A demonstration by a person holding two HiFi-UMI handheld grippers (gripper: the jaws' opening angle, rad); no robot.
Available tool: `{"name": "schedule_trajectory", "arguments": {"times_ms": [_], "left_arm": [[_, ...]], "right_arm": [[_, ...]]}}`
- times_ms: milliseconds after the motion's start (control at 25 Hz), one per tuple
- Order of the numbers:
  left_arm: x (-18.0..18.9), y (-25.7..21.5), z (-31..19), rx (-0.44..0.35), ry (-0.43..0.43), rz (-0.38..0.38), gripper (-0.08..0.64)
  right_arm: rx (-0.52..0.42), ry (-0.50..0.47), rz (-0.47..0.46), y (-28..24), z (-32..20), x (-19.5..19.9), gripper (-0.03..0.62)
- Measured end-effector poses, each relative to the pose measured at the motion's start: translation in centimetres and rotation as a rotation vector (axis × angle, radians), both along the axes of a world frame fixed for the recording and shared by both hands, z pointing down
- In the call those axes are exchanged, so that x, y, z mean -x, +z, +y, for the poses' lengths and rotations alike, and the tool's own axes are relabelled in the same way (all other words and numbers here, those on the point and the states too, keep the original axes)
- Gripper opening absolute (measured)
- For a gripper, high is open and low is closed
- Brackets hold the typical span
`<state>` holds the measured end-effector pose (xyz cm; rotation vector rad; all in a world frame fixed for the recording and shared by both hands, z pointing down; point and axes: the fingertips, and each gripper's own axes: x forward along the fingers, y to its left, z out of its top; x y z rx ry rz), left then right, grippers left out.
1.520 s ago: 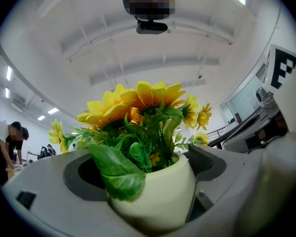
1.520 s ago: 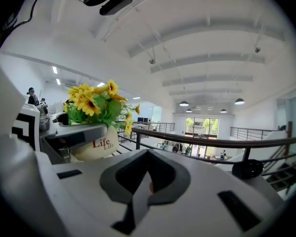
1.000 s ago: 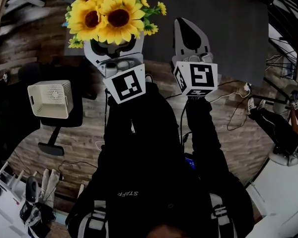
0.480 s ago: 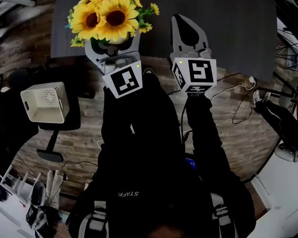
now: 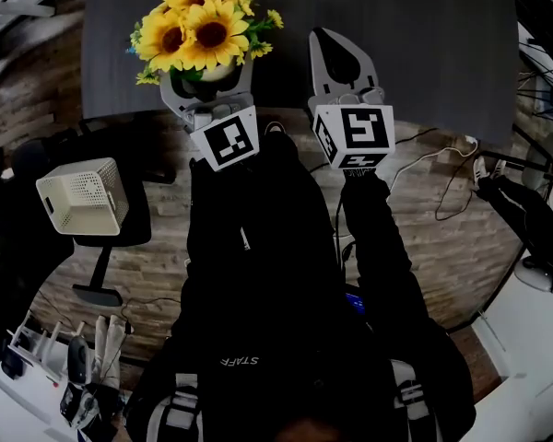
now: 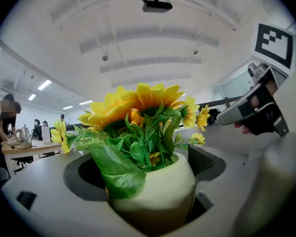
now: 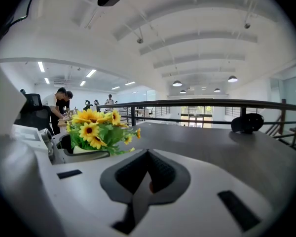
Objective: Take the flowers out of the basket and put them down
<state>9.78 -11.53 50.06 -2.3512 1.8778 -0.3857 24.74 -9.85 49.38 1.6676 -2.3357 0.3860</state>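
Yellow flowers (image 6: 147, 132) clamped between left jaws.

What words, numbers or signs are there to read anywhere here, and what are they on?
"STAFF": on the person's black jacket, upside down in the head view.
Left cube and right cube: black-and-white square patterns only, no letters or numbers.
Nothing else is readable in any view.

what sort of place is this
Probably an open-plan office or lab: ceiling strip lights, people working in the background, and a long dark table.
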Motion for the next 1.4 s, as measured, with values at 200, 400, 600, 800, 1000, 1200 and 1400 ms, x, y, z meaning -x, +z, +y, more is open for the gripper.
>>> {"name": "schedule_trajectory", "arguments": {"times_ms": [200, 400, 600, 800, 1000, 1200, 1400], "left_arm": [[0.1, 1.2, -0.7, 0.030, 0.005, -0.012, 0.511], [0.0, 2.6, -2.0, 0.088, 0.036, -0.013, 0.511], [0.6, 4.5, -2.2, 0.191, 0.048, -0.016, 0.512], [0.4, 3.6, 0.2, 0.228, 0.048, -0.035, 0.512], [1.6, 2.0, 3.0, 0.283, 0.031, -0.031, 0.512], [2.6, -1.7, 4.6, 0.304, 0.045, -0.031, 0.512], [2.2, -8.4, 5.1, 0.266, 0.069, 0.037, 0.512]], "right_arm": [[0.021, -0.006, -0.003, 0.4, -0.5, 0.2, 0.012], [0.046, -0.013, -0.008, 0.4, -0.9, 0.7, 0.012], [0.068, -0.027, -0.009, -0.1, -1.8, 1.1, 0.012], [0.072, -0.030, -0.010, -1.9, -0.8, 0.5, 0.012], [0.077, -0.033, -0.014, -4.9, -0.3, 0.9, 0.012], [0.058, -0.031, -0.030, -9.2, -0.1, 1.9, 0.012], [0.026, -0.030, -0.040, -14.3, 0.7, 2.6, 0.012]]}}
